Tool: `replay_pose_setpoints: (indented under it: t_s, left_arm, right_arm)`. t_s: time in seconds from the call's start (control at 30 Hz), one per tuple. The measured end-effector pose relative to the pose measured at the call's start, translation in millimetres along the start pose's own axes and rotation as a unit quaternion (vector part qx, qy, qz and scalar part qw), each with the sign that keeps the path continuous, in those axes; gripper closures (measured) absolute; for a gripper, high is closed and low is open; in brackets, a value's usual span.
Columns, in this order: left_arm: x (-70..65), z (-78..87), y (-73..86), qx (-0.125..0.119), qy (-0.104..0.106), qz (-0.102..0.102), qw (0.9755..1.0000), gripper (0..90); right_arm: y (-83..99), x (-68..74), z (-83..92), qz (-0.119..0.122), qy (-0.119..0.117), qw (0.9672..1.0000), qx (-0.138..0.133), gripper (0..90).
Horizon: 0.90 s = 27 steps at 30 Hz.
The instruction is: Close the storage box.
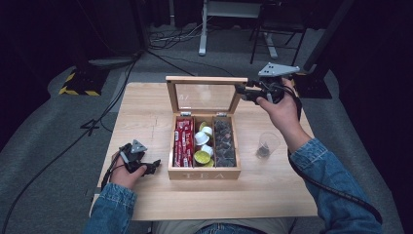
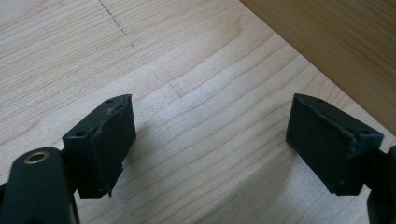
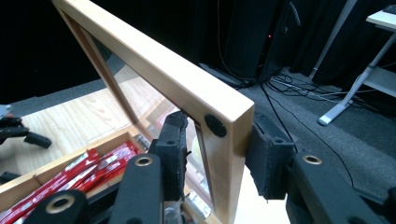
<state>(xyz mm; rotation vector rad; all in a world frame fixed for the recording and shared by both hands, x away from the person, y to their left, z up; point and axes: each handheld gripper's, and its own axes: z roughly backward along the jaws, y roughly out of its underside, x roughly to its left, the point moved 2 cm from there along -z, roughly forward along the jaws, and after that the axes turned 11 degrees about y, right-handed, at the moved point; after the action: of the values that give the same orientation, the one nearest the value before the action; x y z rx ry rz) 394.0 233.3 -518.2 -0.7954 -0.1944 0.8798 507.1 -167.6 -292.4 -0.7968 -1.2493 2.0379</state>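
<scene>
A: High view first: where's the wooden tea box [image 1: 204, 173]?

B: Mid-table [image 1: 146, 195], with its glass-paned lid [image 1: 203, 79] standing upright at the far side. The right gripper [image 1: 239, 89] is at the lid's right edge, far right of the box.

A: Holding it?

B: The right gripper view says yes. The lid's frame [image 3: 219, 154] sits between the two black jaws, which have closed in narrow around it, one pad on the glass side, the other on the outer face. Its fingers [image 3: 271, 158] look pressed on the wood, and there's a small black bumper [image 3: 215, 125] on the frame corner just above them.

A: And the left gripper [image 1: 157, 164]?

B: Low on the table, just left of the box's near left corner. In the left gripper view [image 2: 210, 140] the jaws stand wide apart over bare wood, gripping nothing.

A: What's in the box?

B: Red packets [image 1: 183, 141] in the left compartment, capsules [image 1: 203, 144] in the middle, dark pieces [image 1: 224, 144] on the right. A clear plastic cup [image 1: 267, 145] stands to the right of the box.
</scene>
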Motion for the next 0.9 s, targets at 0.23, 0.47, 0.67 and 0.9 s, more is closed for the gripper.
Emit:
replay_pose_setpoints:
  t_s: [0.23,0.47,0.67,0.9]
  left_arm:
    - [0.0,0.0,0.0,0.0,0.0,0.0,1.0,16.2]
    - [-0.1,0.0,0.0,0.0,-0.001,0.0,1.0,16.2]
    - [-0.2,0.0,0.0,0.0,-0.001,0.001,1.0,16.2]
    - [-0.1,0.1,0.0,0.0,-0.002,0.0,1.0,16.2]
  right_arm:
    - [10.0,11.5,12.3,-0.001,-0.011,0.9999,0.007,58.9]
    - [19.2,22.7,21.3,0.004,-0.016,0.9997,0.016,56.2]
    - [29.2,33.5,29.2,0.02,-0.02,0.9994,0.019,55.2]
    - [40.5,44.0,37.2,0.034,-0.024,0.9987,0.029,53.0]
